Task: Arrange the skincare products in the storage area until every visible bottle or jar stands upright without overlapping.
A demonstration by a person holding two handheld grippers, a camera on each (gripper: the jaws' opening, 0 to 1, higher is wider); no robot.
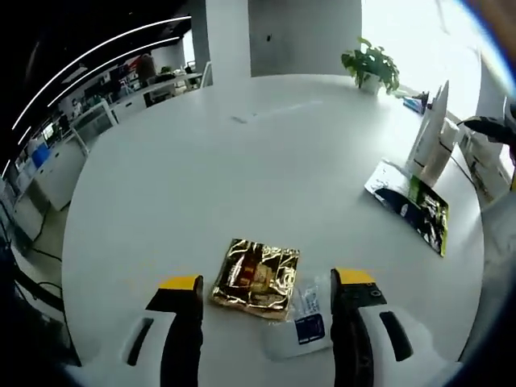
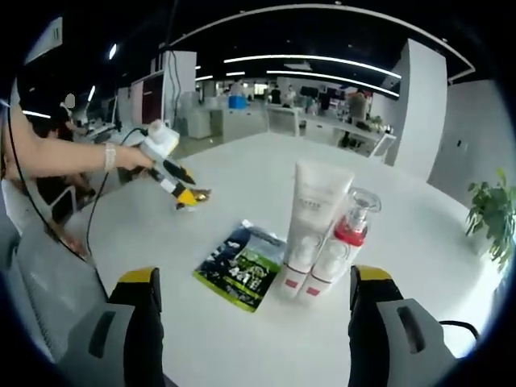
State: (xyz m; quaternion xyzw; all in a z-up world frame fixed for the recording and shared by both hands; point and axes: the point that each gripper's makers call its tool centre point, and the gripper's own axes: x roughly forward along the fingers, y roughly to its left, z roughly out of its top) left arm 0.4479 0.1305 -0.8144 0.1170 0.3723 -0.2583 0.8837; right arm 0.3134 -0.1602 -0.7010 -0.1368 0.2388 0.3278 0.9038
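A white tube (image 2: 316,226) and a clear pump bottle with a red collar (image 2: 340,242) stand upright, touching side by side on the white round table (image 2: 242,339). The tube (image 1: 430,133) also stands at the far right in the left gripper view. A dark green packet (image 2: 240,276) lies flat beside them, between the jaws of my open right gripper (image 2: 256,278). My left gripper (image 1: 268,282) is open just above a gold foil packet (image 1: 256,274) and a clear sachet with a blue label (image 1: 305,321). A hand holds the left gripper (image 2: 184,196) across the table.
A potted plant (image 1: 371,67) stands at the table's far edge and shows again as a potted plant (image 2: 492,214). The dark green packet (image 1: 419,208) lies near the tube. A grey chair (image 2: 36,278) is at the table's side. Desks fill the office behind.
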